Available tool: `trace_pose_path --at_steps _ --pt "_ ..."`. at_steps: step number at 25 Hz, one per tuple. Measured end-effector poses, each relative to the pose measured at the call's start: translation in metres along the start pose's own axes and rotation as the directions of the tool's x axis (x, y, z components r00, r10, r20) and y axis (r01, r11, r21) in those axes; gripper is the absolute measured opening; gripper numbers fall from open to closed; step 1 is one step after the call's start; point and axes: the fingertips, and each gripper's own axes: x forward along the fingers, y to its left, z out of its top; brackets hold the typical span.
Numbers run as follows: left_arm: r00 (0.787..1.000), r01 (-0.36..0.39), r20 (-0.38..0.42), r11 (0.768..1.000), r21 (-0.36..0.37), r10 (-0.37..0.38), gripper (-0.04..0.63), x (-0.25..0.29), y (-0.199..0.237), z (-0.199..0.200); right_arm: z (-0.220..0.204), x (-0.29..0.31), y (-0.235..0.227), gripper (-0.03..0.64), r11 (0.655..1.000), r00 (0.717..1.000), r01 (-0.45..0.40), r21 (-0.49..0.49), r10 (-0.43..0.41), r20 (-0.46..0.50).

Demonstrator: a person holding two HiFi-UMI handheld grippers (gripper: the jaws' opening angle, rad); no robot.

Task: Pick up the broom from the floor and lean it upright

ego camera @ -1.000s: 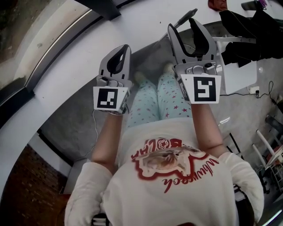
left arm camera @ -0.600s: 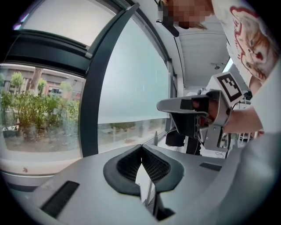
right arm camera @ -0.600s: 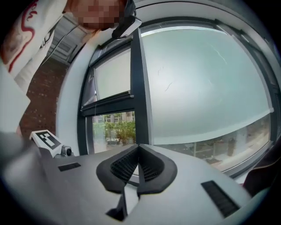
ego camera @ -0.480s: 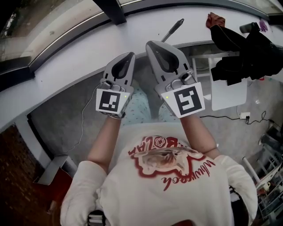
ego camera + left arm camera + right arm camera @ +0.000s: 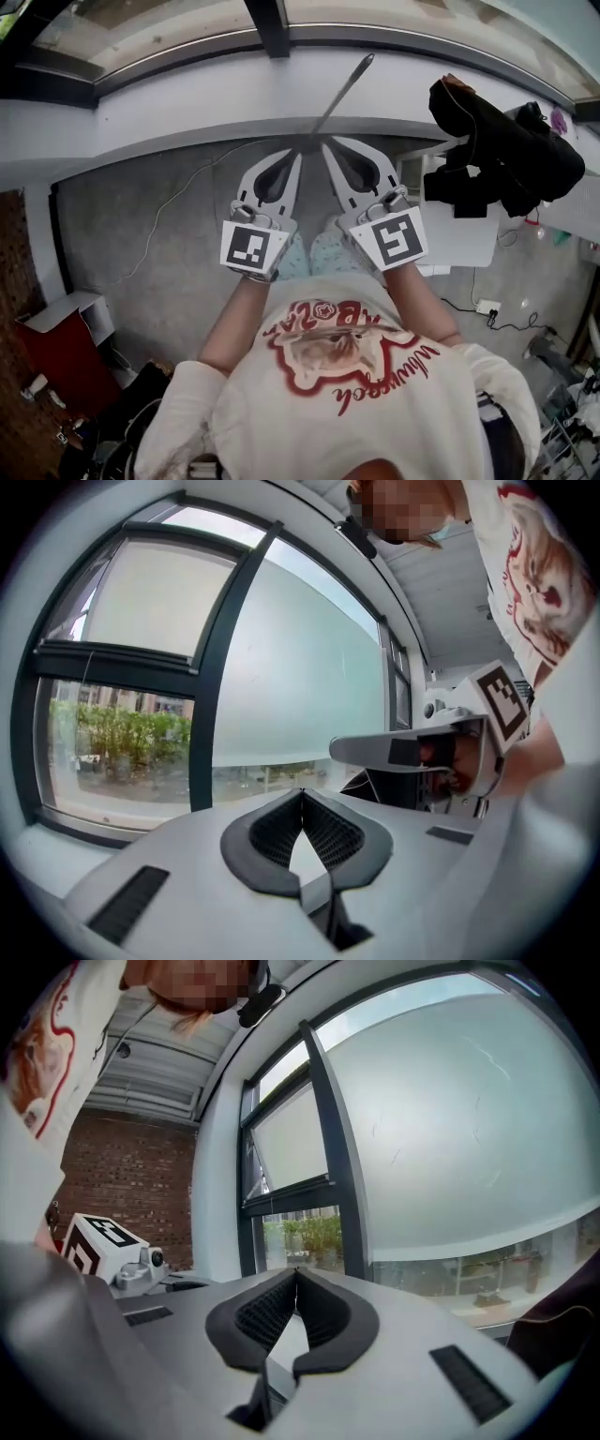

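Observation:
A thin grey pole with a dark tip, the broom's handle (image 5: 343, 92), slants up against the white ledge under the window; its lower part is hidden behind the grippers. My left gripper (image 5: 298, 156) and right gripper (image 5: 326, 146) are raised side by side, with their tips almost meeting just below the pole. Both are shut with nothing between the pads. In the left gripper view the left gripper (image 5: 302, 793) faces the window, with the right gripper (image 5: 412, 752) beside it. The right gripper (image 5: 296, 1272) faces the window frame in its own view.
Dark clothing (image 5: 506, 150) is heaped on a white table (image 5: 473, 246) at the right. A red box (image 5: 58, 342) stands at the left by the brick wall. A thin cable (image 5: 167, 217) trails across the grey floor. A dark window post (image 5: 274, 21) rises above the ledge.
The right gripper's jaws went from wide open to shut. Both grippers rose and drew together toward the window ledge, and the head view swung so the pole is now just above their tips.

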Motion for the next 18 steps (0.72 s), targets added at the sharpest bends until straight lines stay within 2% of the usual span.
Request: trace_pose_path --at_steps 4,7,13,15,18 --pt "0.998 -0.059 -0.022 0.998 -0.025 0.059 0.021 -0.047 -0.004 0.009 0.011 -0.007 0.031 0.025 0.998 0.998 -0.052 -0.021 0.052 0.024" --pt "0.996 -0.093 -0.008 0.996 -0.001 0.093 0.021 -0.078 -0.005 0.013 0.017 -0.012 0.063 0.025 0.994 0.996 -0.089 -0.055 0.090 0.022" --pt "0.997 -0.079 0.004 0.996 0.042 0.079 0.021 -0.156 -0.033 0.010 0.009 -0.052 0.140 0.025 0.993 0.995 -0.089 -0.073 0.092 0.030" --pt "0.997 -0.065 0.032 0.996 0.058 0.063 0.021 -0.195 -0.050 0.007 0.002 -0.074 0.172 0.025 0.994 0.996 -0.080 -0.077 0.082 0.026" --pt "0.999 -0.045 0.003 0.994 0.102 0.045 0.021 -0.262 -0.073 -0.010 -0.006 -0.110 0.225 0.025 0.995 0.998 -0.054 -0.084 0.056 0.022"
